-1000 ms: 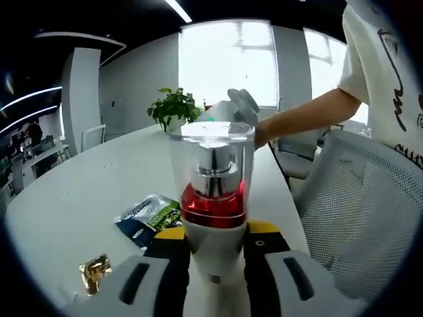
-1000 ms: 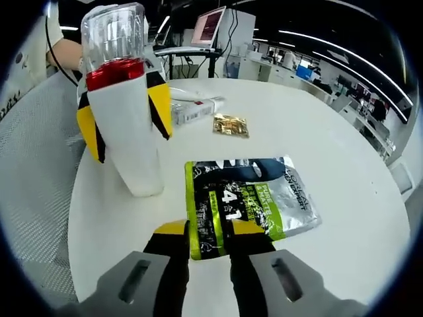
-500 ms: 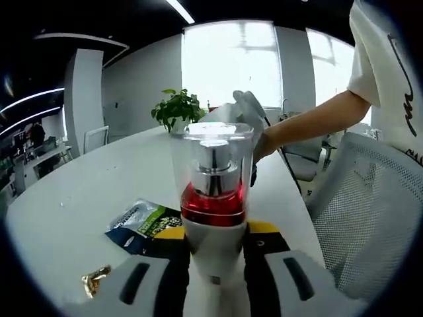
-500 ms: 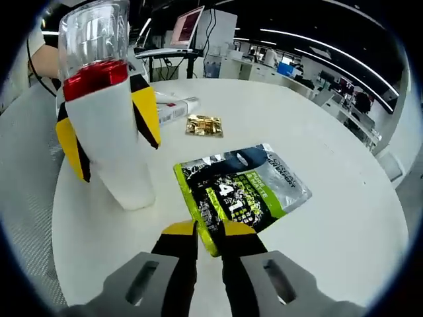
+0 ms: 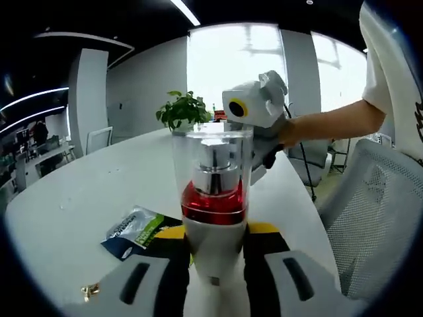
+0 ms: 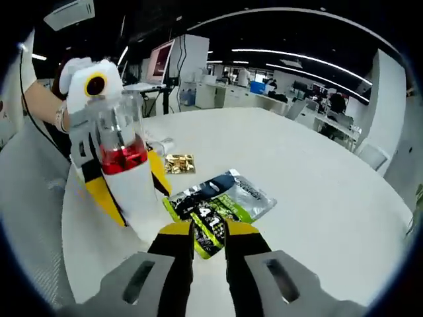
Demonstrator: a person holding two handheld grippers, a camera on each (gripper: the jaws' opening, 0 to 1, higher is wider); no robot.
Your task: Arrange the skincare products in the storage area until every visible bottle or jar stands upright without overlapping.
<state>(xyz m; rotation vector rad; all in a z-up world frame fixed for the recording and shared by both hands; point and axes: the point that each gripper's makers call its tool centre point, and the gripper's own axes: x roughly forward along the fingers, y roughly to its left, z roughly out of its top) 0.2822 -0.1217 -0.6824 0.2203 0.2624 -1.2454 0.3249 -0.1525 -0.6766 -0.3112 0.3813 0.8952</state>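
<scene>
The left gripper (image 5: 215, 254) is closed on the white body of a pump bottle (image 5: 213, 191), which stands upright on the round white table (image 6: 317, 191); in the right gripper view this bottle (image 6: 125, 178) sits at about nine o'clock, with the left gripper (image 6: 125, 195) around it. The bottle looks rigid and smooth, with a clear hard cap that could come loose, so the wide white base is probably the safer place to hold it. The right gripper (image 6: 209, 239) pinches the near edge of a green and silver pouch (image 6: 221, 205), its jaws almost together. The pouch is thin, soft and probably light, so it may bend or slide. Just beyond it, at eleven o'clock, lies a small gold sachet (image 6: 179, 163). In the left gripper view a potted plant (image 5: 186, 111) stands at twelve o'clock before a bright window, in an open office.
</scene>
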